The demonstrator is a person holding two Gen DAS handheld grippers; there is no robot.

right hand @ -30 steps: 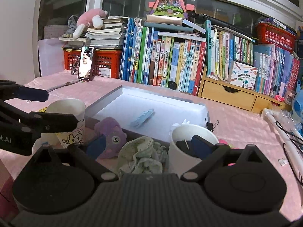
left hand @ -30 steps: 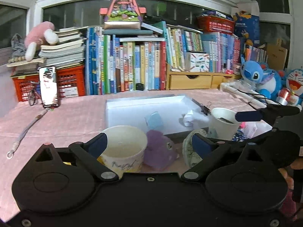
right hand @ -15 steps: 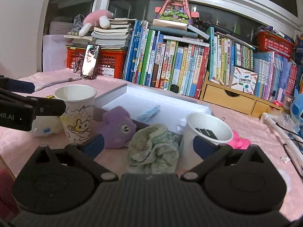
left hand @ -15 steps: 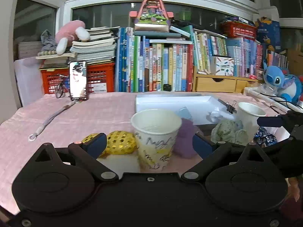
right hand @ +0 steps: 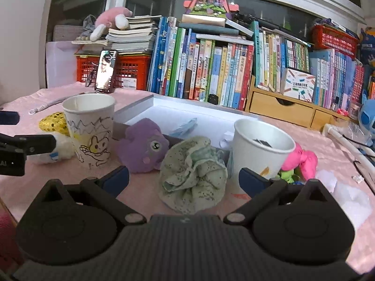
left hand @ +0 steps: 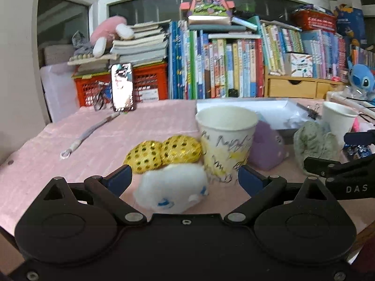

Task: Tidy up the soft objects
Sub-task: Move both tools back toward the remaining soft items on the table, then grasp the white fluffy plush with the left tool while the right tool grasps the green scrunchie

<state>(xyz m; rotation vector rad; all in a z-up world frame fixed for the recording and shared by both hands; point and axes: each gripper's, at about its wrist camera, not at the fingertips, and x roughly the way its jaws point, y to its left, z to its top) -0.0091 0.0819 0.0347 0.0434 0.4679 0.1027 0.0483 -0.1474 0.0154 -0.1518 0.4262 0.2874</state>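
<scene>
My left gripper [left hand: 185,180] is open, with a white plush toy [left hand: 172,188] lying between its fingers on the pink cloth. Two gold sequinned balls [left hand: 164,153] lie just beyond it, next to a drawn-on paper cup [left hand: 226,138]. My right gripper [right hand: 184,180] is open, with a crumpled green cloth [right hand: 193,173] between its fingers. A purple plush [right hand: 143,148] lies to the left of the cloth, and a white paper cup [right hand: 261,149] stands to its right. A pink and green soft toy [right hand: 300,160] lies behind that cup.
A white tray [right hand: 150,104] sits behind the soft things with a blue scrap [right hand: 184,126] in it. A phone [left hand: 122,86], a red crate, books and a wooden drawer unit line the back. A cord [left hand: 89,133] lies at left.
Both grippers have pulled back and dropped lower. The left one also swung left, so the gold balls and the white plush came into its view.
</scene>
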